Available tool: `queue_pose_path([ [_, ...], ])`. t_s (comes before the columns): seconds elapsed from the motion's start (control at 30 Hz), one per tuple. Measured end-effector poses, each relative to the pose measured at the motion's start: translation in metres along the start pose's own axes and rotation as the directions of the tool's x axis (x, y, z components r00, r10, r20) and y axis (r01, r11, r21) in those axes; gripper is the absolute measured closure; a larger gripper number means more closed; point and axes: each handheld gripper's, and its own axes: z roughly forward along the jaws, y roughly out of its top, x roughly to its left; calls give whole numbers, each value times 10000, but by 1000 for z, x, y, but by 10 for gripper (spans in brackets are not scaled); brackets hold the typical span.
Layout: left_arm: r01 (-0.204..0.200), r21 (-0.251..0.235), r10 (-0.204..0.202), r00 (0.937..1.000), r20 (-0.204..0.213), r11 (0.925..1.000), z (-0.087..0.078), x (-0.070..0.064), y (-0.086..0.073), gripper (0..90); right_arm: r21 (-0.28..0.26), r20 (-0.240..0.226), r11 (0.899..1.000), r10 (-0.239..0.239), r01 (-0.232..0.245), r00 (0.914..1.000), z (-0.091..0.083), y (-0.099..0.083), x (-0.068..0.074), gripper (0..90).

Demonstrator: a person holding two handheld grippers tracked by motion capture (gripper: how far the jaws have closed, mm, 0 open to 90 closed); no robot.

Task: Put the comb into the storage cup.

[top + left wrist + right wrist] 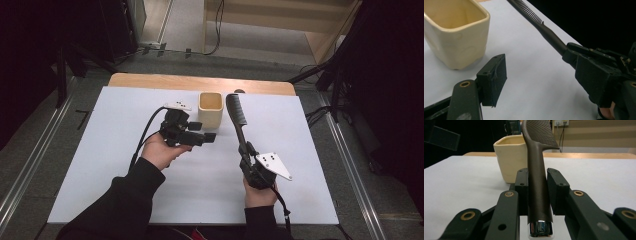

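Jaws of the right gripper (246,148) clamp the handle of a long dark-brown plastic comb (236,116), whose toothed end reaches up just right of a square cream ceramic cup (210,110). In the right gripper view the handle (537,187) sits squarely between both pads, its chrome cap toward the camera. The cup stands on the white-covered counter (300,150). The left gripper (205,131), just left of and in front of the cup, has its jaws spread wide with nothing between them.
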Motion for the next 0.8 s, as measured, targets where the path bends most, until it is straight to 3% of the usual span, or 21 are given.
queue_pose_path([
  [0.1,-297,51,298,9992,-258,9995,4,-5,2,261,-9,-83,10000,16,-16,10000,1,0,1,705],
  [0.23,-394,200,398,9990,-203,9990,10,-9,4,261,13,-47,10000,0,1,10000,1,-1,1,704],
  [0.8,206,109,-205,9998,-73,9997,30,-12,13,290,17,-9,10000,-16,16,10000,3,-3,6,705],
])
